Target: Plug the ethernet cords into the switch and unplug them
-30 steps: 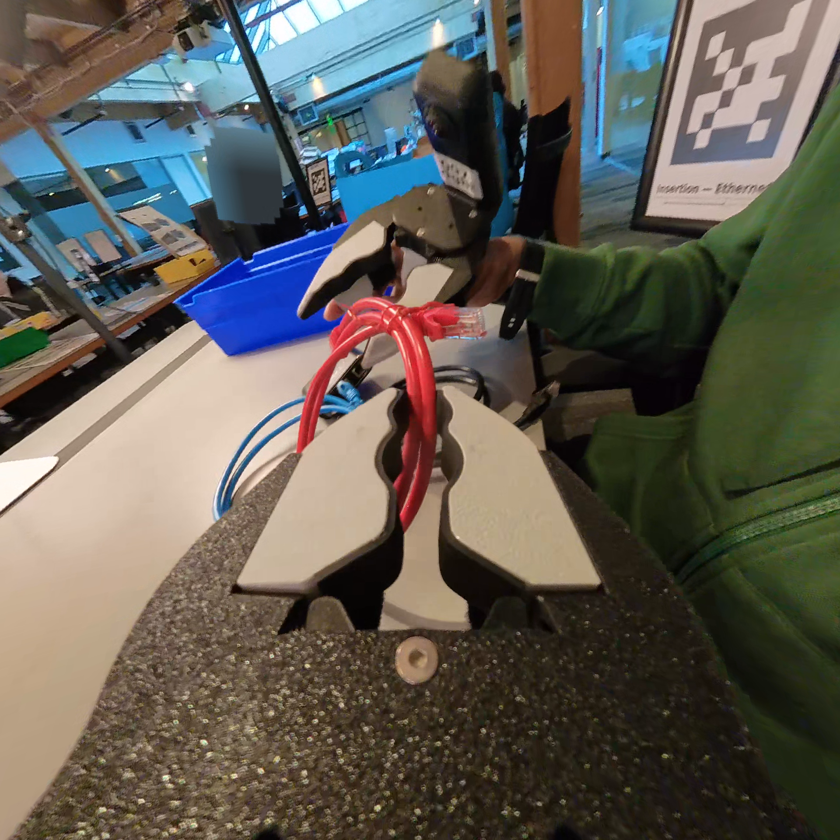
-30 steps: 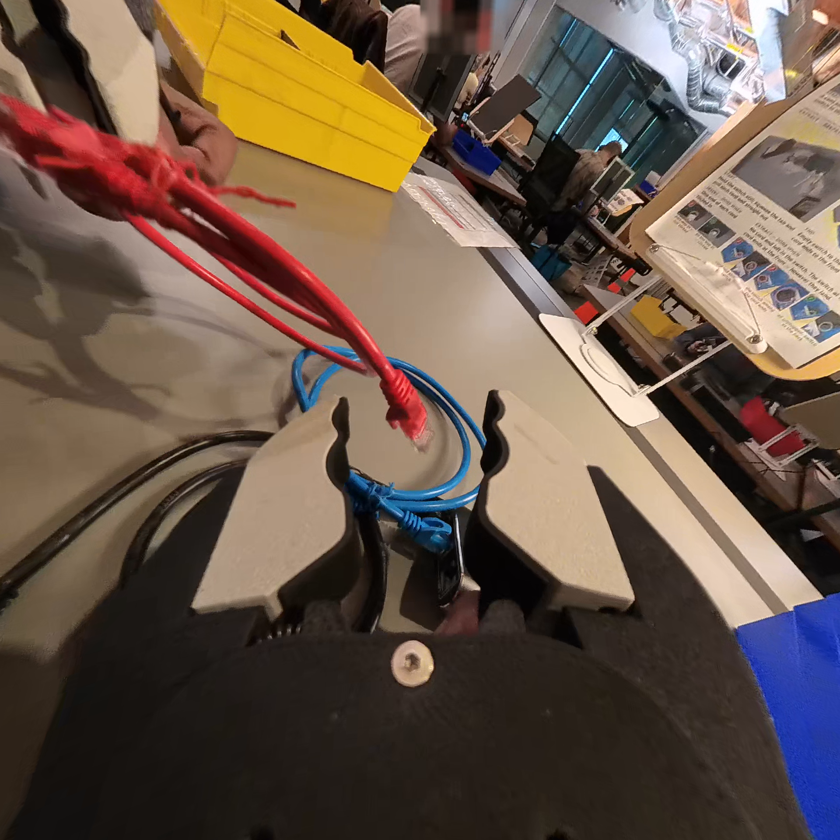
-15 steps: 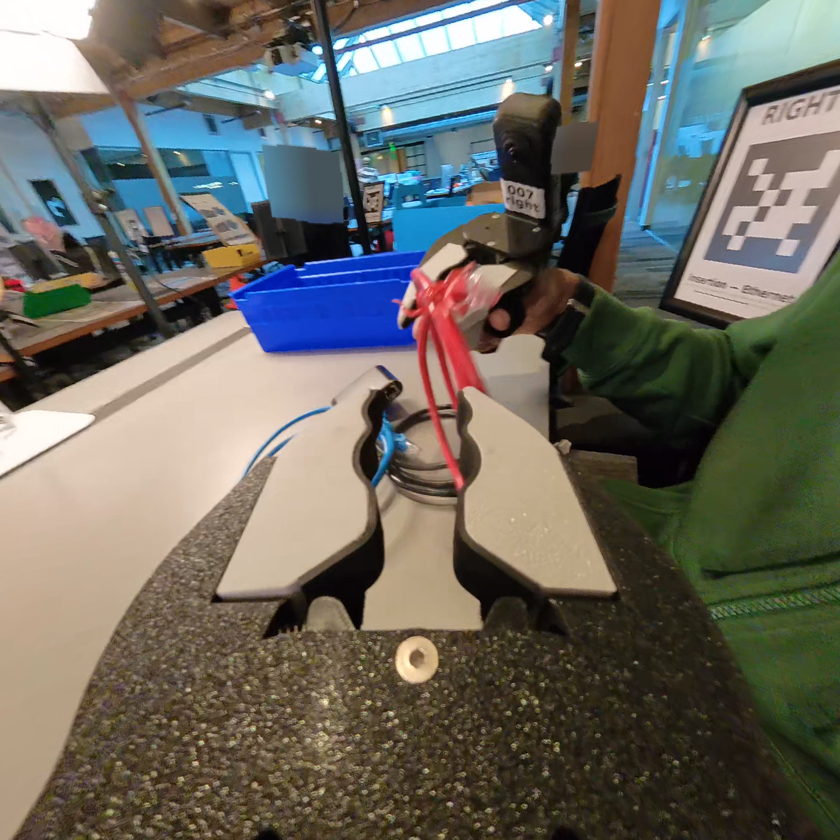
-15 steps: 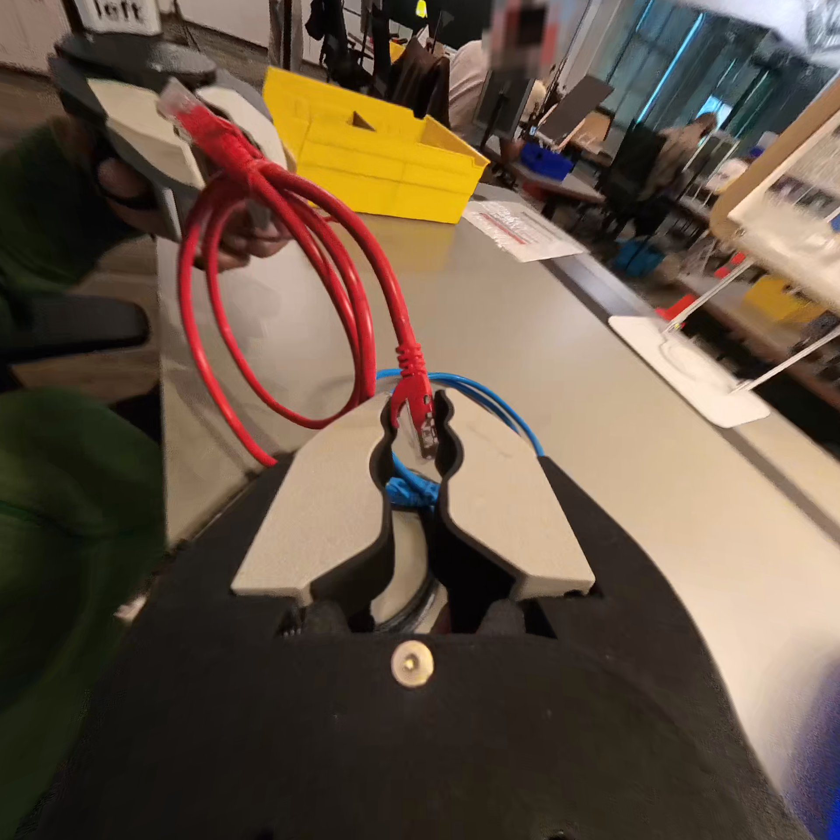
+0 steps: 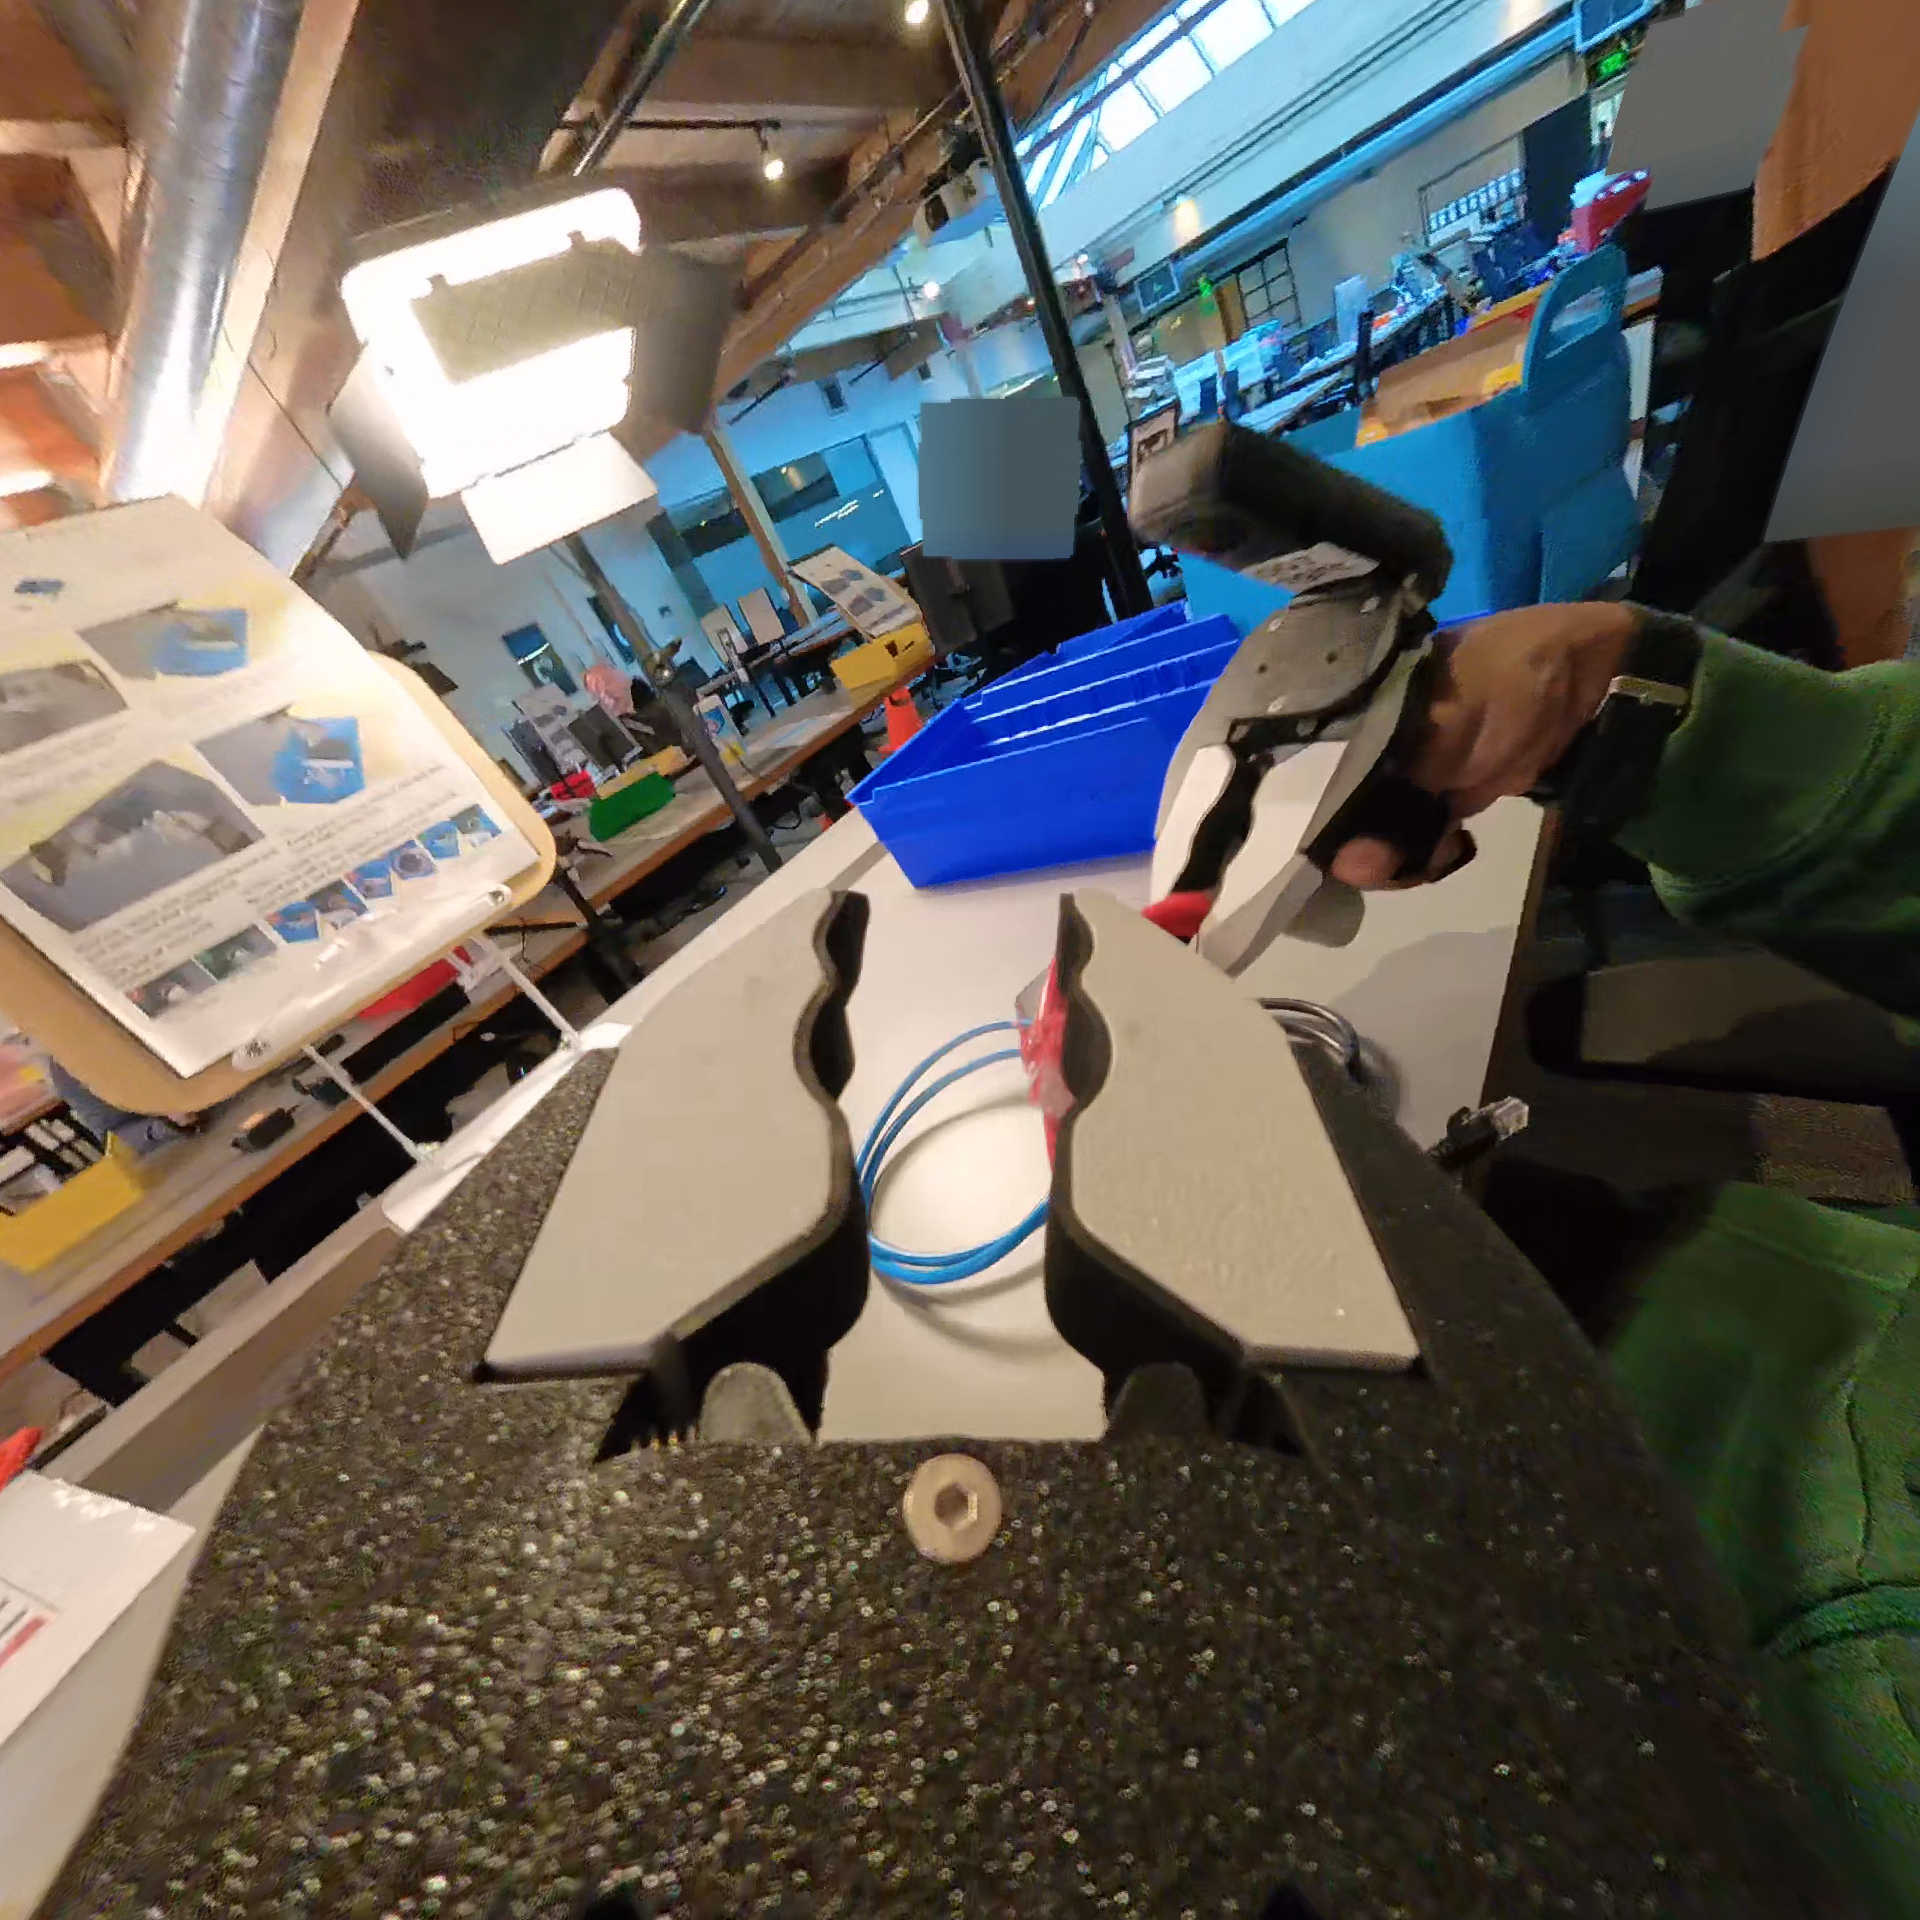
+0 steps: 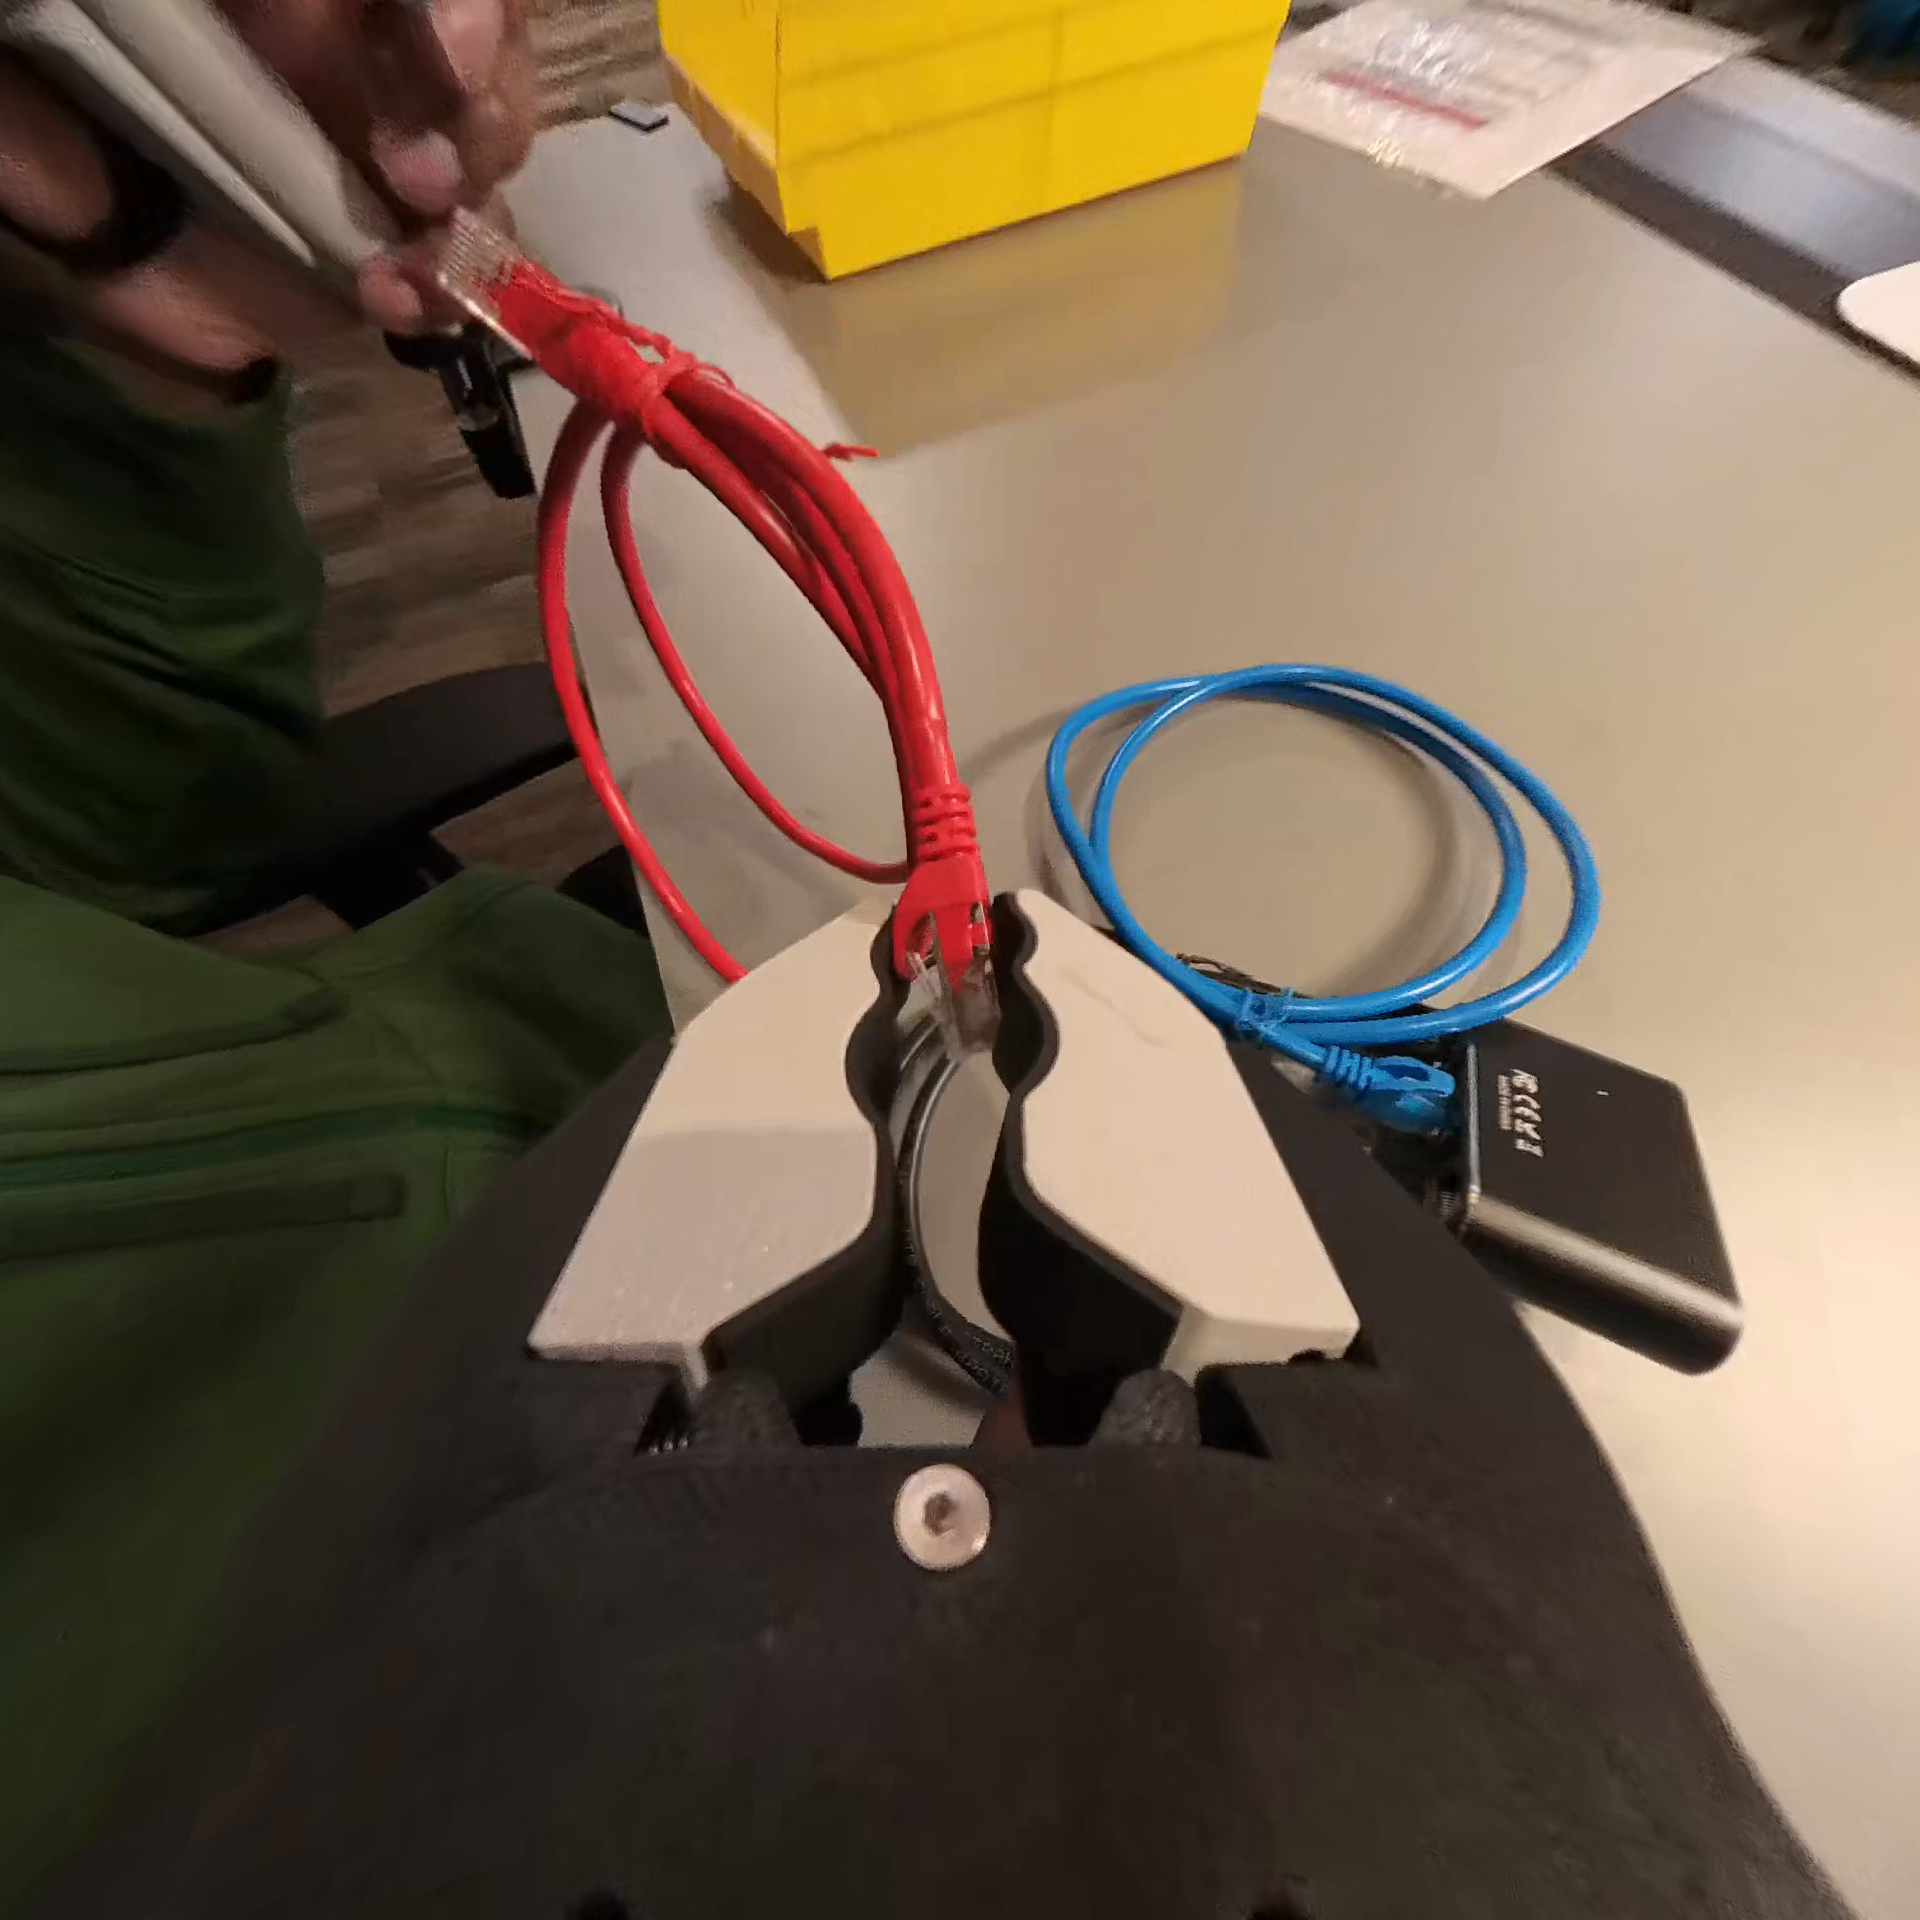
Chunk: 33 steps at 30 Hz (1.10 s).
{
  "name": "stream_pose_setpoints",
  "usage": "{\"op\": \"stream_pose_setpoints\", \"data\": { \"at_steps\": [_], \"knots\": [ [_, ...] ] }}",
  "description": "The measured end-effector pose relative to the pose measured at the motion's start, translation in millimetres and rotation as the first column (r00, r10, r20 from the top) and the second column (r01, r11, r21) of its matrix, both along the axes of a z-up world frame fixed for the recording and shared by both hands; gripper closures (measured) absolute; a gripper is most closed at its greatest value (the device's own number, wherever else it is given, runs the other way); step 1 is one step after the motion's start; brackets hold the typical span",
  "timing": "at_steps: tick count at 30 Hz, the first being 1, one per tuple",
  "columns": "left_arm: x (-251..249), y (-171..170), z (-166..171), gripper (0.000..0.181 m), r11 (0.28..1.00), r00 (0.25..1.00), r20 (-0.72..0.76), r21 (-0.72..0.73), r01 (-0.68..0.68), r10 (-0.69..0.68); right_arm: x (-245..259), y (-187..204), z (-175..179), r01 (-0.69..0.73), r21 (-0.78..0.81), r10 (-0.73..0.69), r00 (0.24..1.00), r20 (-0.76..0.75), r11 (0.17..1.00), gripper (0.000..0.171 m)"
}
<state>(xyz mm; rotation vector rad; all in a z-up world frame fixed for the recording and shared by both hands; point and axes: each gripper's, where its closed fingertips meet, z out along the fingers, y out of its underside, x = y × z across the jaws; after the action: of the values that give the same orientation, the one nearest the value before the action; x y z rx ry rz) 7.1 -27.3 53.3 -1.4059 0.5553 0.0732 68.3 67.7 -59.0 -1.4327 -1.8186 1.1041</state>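
Note:
My right gripper (image 6: 951, 920) is shut on one plug of the red ethernet cord (image 6: 810, 499), whose tied coil hangs up and to the left. Its other plug (image 6: 473, 260) lies by my left gripper's finger and the person's hand. My left gripper (image 5: 956, 914) is open, with a bit of the red cord (image 5: 1044, 1029) against the inside of its right finger. The right gripper (image 5: 1195, 914) also shows ahead in the left wrist view. The blue cord (image 6: 1320, 831) lies coiled on the table, its plug at the black switch (image 6: 1590, 1195).
A yellow bin (image 6: 987, 104) and a paper sheet (image 6: 1486, 83) lie at the far side of the grey table (image 6: 1351, 468). A blue bin (image 5: 1039, 769) stands behind the right gripper. An instruction board (image 5: 208, 779) stands at left. A black cable (image 6: 935, 1247) lies under my right gripper. One gripper's finger ends stand about 15 cm off the other's. The black switch (image 6: 1590, 1195) is about 15 cm from my right fingertips and 30 cm from my left.
My left gripper has opened and let go of the red coil. My right gripper has closed on the red plug and swung over the switch and blue cord.

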Motion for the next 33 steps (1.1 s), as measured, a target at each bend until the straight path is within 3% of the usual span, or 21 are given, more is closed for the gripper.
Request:
{"op": "stream_pose_setpoints", "data": {
  "at_steps": [4, 9, 14, 20, 27, 30, 33],
  "knots": [
    [26, 15, -22, 0.144, 0.999, 0.982, -0.189, -0.044, 0.001, -0.01, -4, -15, -13, -0.056, 0.009, 0.056, 0.997, 0.055, 0.998, 0.157],
    [50, 29, -68, 0.145, 0.985, 0.889, -0.455, -0.171, -0.025, -0.057, -8, -38, -23, -0.131, 0.054, 0.125, 0.987, 0.103, 0.99, 0.157],
    [46, 34, -102, 0.148, 0.963, 0.738, -0.673, -0.232, -0.139, -0.056, -7, -50, -32, -0.179, 0.096, 0.164, 0.975, 0.151, 0.979, 0.157],
    [42, 38, -122, 0.147, 0.956, 0.527, -0.849, -0.194, -0.221, -0.05, -4, -46, -42, -0.172, 0.183, 0.132, 0.969, 0.21, 0.968, 0.156],
    [48, 57, -138, 0.152, 0.958, 0.609, -0.79, -0.227, -0.176, -0.075, -8, -49, -41, -0.181, 0.158, 0.15, 0.97, 0.191, 0.971, 0.156],
    [48, 63, -139, 0.167, 0.96, 0.673, -0.735, -0.238, -0.145, -0.081, -9, -47, -35, -0.189, 0.093, 0.174, 0.973, 0.149, 0.978, 0.156],
    [48, 68, -140, 0.168, 0.955, 0.751, -0.655, -0.27, -0.122, -0.09, -11, -41, -34, -0.203, 0.098, 0.192, 0.975, 0.111, 0.974, 0.156]
  ]
}}
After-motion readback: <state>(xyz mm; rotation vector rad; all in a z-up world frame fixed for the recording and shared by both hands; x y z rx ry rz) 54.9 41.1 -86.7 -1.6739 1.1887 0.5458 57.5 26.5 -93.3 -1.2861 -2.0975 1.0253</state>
